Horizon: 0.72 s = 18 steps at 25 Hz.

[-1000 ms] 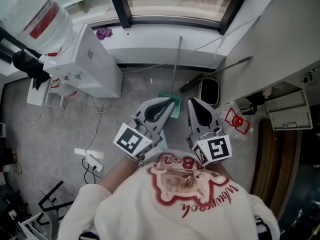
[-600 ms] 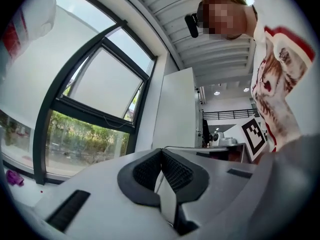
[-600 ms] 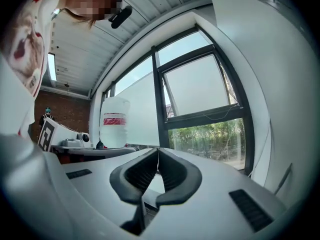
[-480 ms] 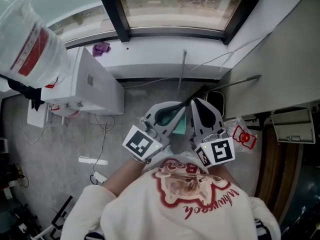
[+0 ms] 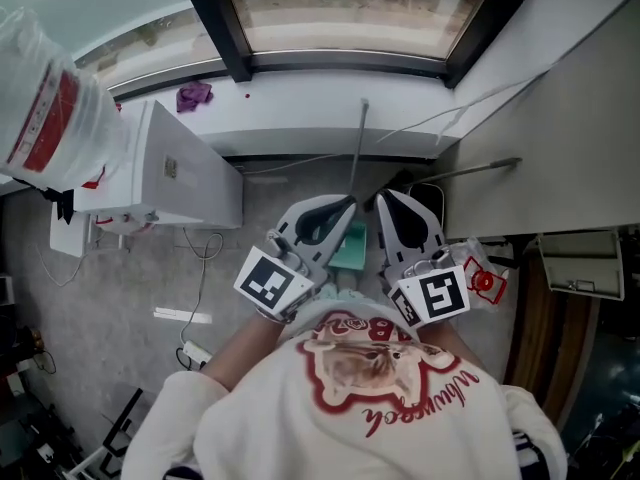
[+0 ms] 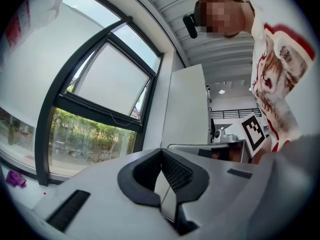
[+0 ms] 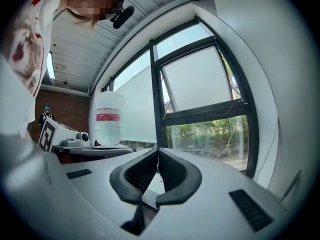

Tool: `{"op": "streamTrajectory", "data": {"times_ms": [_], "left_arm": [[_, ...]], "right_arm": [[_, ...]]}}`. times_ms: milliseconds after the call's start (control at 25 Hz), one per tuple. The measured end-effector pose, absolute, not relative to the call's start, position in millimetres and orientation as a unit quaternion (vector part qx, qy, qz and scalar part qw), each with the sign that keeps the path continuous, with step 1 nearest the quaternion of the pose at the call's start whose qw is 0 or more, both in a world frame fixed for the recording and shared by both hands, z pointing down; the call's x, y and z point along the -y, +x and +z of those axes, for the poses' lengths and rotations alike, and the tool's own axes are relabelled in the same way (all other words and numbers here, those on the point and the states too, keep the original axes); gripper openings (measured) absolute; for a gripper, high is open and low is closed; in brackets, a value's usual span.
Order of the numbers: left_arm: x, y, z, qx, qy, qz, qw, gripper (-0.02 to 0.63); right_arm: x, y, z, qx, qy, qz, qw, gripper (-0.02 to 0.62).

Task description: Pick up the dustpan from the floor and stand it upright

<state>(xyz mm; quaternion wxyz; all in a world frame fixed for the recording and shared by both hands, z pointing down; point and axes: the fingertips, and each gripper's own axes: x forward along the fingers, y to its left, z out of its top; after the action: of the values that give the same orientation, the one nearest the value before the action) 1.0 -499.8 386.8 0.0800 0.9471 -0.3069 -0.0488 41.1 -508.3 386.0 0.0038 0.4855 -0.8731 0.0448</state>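
Note:
In the head view the green dustpan (image 5: pixel 352 249) lies on the grey floor, mostly hidden between my two grippers. Its long thin handle (image 5: pixel 357 148) reaches up to the white window sill. My left gripper (image 5: pixel 343 206) is shut and hovers over the pan's left side. Just to the right of the pan my right gripper (image 5: pixel 386 200) is shut too. Both gripper views point up at the window and ceiling, and the dustpan is in neither. The left gripper (image 6: pixel 161 152) and the right gripper (image 7: pixel 157 152) have their pads closed tip to tip with nothing between them.
A white water dispenser (image 5: pixel 185 168) with a big jug (image 5: pixel 50 98) stands at the left, and a power strip with cable (image 5: pixel 180 318) lies on the floor. A dark stick (image 5: pixel 470 168), a black bin (image 5: pixel 430 196) and a red-and-white packet (image 5: pixel 482 278) are at the right.
The head view has drifted a little. Both grippers stay side by side over the dustpan, jaws shut throughout.

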Motion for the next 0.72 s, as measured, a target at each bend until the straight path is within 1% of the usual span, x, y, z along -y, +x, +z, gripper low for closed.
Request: {"op": "streamTrajectory", "data": {"times_ms": [200,720], "left_arm": [[513.2,0.5,395.6,0.32,0.943,-0.029,0.086,0.02],[523.3,5.7,390.6,0.322,0.943,-0.028,0.082,0.02]], "right_arm": [[522.0,38.8,383.0,0.877,0.479,0.041,-0.001,0.025],[533.4,45.7,379.2,0.875,0.482,0.036,-0.004,0.025]]}}
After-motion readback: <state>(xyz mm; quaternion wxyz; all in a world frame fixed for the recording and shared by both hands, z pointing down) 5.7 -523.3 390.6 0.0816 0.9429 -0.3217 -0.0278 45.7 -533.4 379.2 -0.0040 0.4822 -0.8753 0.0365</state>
